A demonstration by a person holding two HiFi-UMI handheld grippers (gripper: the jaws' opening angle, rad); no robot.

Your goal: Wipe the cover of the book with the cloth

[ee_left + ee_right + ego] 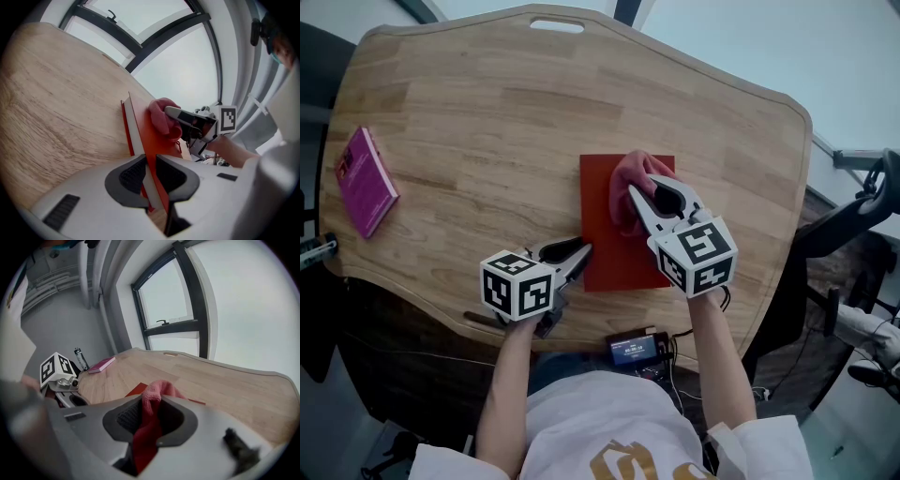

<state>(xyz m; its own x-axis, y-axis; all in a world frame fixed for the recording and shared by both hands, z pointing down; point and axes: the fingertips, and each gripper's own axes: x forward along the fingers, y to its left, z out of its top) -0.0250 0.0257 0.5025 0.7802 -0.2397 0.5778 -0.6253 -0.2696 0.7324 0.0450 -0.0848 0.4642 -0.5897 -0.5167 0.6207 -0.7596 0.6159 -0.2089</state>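
Head view: the cloth and right tongs cover the far right corner of the red book. The left tongs overlap its near left edge. Print on the pink book and on the small screen is too small to read. Right gripper view: a dark object at lower right is blurred and cannot be identified.

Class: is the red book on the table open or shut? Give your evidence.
Shut: the red book lies flat, cover up; the left gripper pinches both covers with the pale page edge between.
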